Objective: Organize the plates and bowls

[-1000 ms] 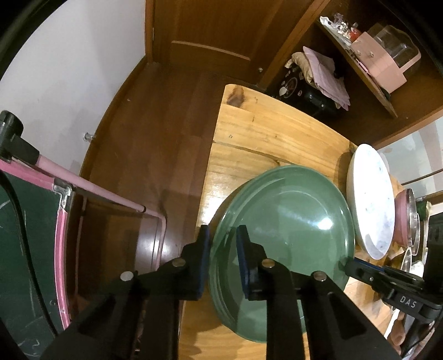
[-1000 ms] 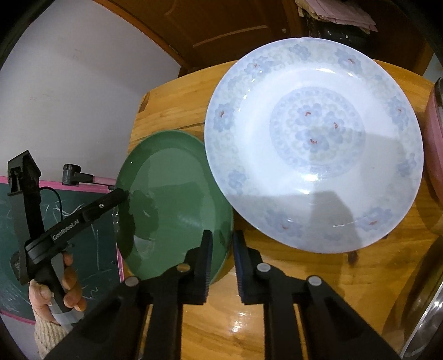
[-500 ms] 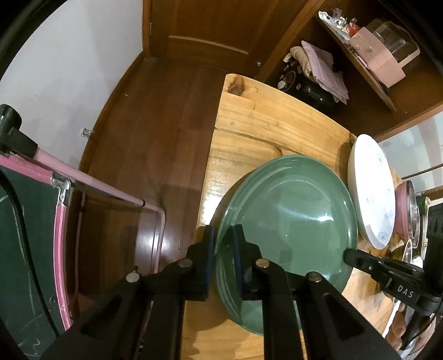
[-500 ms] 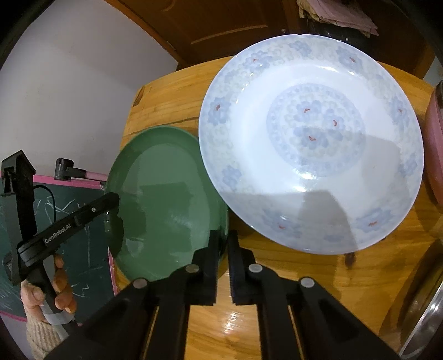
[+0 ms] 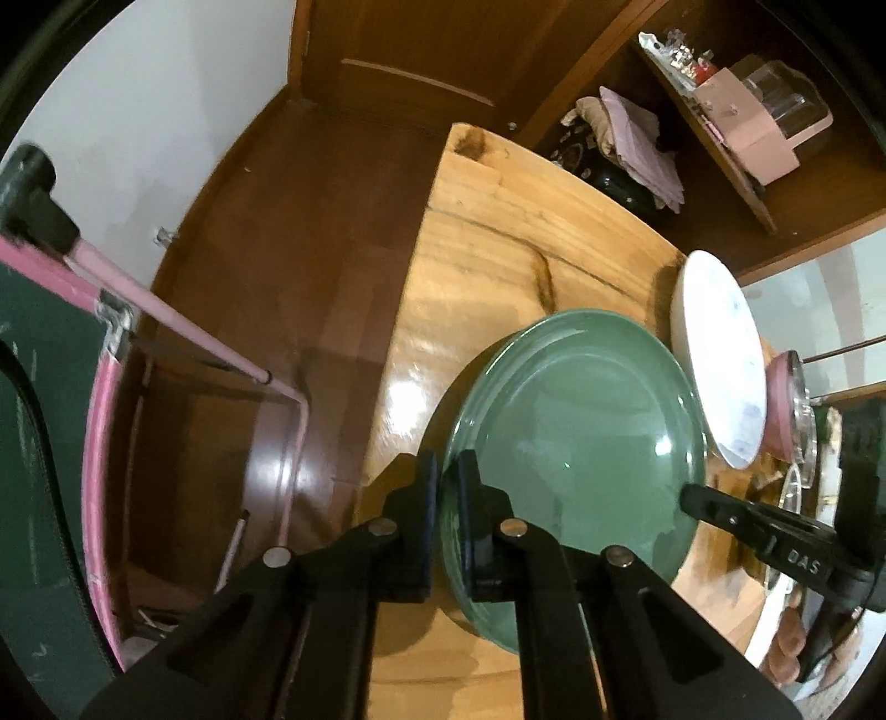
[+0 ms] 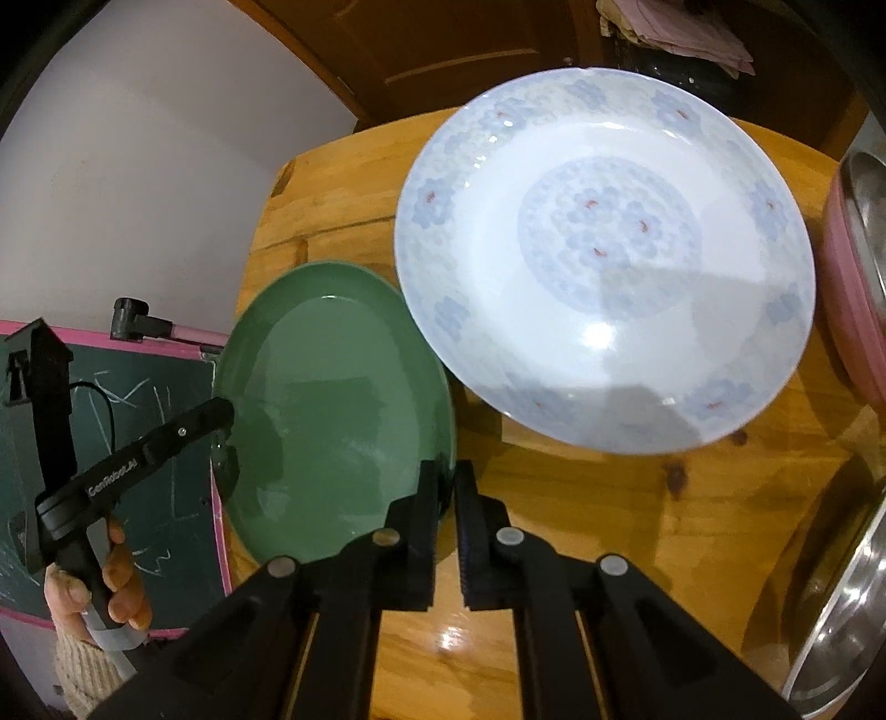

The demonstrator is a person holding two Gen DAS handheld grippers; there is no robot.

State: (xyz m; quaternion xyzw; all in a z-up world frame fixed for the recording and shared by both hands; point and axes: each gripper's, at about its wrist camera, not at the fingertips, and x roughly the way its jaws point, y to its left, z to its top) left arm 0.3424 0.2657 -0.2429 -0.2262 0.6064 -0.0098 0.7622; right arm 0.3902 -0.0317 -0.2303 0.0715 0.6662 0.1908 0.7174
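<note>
Pale wood table [image 5: 498, 232] w/ knots and a dark grain crack, glossy glare spots near its 9 o'clock edge. Dark brown wood floor [image 5: 310, 232] at 10 o'clock, plain white wall [image 5: 144, 111] beyond. Brown panelled door [image 5: 410, 50] at 12. Dark shelf unit [image 5: 736, 183] at 1–2 o'clock, cluttered. Pink-framed chalkboard [image 5: 39, 443] at 8–9, chalk scribbles

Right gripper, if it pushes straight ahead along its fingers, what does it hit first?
The right gripper already straddles the near rim of the green plate, so it would press that first. Beyond lies the floral plate, though depth is hard to judge.
</note>
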